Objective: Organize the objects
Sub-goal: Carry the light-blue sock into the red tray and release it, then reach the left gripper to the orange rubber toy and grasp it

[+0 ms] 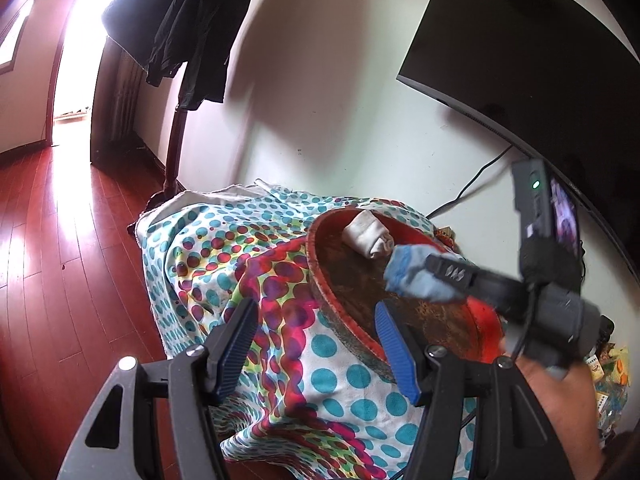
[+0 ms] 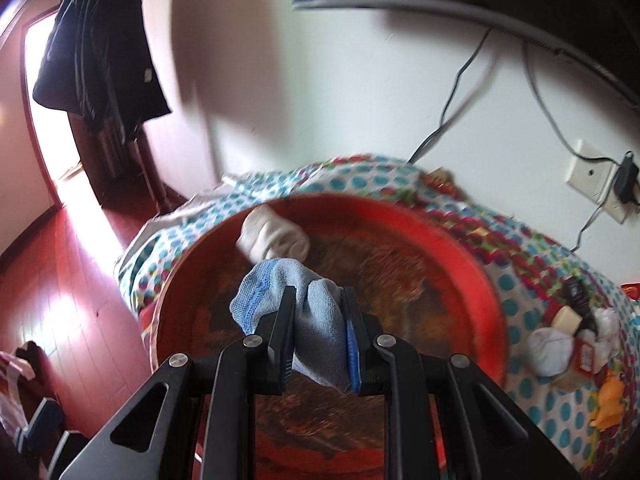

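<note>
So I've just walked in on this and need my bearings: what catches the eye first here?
The big red tray on the bright dotted cloth stands out first. Over it, the right gripper is clamped on a light blue sock, while a rolled white sock already lies near the tray's far rim. The left gripper stands open and empty at the tray's near edge.

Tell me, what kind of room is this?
Probably a room in someone's home: dark clothes hang on a stand, a big dark screen sits on the wall, and a red wooden floor leads to a doorway.
</note>
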The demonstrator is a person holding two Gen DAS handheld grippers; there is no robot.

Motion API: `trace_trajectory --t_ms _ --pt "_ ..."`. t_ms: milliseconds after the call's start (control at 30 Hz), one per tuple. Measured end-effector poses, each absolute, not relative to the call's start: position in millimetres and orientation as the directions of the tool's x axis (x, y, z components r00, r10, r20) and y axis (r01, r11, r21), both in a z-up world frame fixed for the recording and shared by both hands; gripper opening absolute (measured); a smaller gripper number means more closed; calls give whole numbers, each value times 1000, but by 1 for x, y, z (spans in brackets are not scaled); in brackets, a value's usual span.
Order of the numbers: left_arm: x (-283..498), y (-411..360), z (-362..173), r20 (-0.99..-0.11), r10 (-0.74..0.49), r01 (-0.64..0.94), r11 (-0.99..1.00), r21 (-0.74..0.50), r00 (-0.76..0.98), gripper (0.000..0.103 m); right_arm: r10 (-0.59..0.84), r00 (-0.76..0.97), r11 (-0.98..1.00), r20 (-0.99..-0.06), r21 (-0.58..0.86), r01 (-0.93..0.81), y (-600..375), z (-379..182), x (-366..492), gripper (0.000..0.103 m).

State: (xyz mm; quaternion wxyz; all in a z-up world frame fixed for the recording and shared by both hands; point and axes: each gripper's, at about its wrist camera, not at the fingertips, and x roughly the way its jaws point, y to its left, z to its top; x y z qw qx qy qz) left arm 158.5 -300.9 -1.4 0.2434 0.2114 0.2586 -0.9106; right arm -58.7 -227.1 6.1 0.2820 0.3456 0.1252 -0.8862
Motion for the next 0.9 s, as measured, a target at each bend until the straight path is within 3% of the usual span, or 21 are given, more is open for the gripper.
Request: trace_trajectory --t_ms 500,600,667,700,733,900 --pt "152 -303 -8 -530 -320 557 -740 -379 -786 62 -425 -529 -786 -735 9 618 -248 -40 -52 22" --pt "154 -303 -6 -508 -308 537 -742 -402 -805 62 -446 -538 -793 -716 37 608 -240 -33 -54 34" --pt "157 -301 -2 -476 -312 522 -747 -412 -822 62 -459 -580 -805 -673 38 593 -229 -19 -53 52" --pt "158 -299 -1 -459 -309 510 -752 -418 -833 63 -451 -611 -817 -651 27 575 -222 -11 -54 75" --pt "159 -297 1 -437 -296 486 -760 -431 -850 66 -457 -635 -826 -623 32 563 -210 0 -54 82" --pt "153 -275 5 -347 -249 383 -832 -401 -904 69 -367 -750 -898 -551 -3 441 -125 35 -75 82"
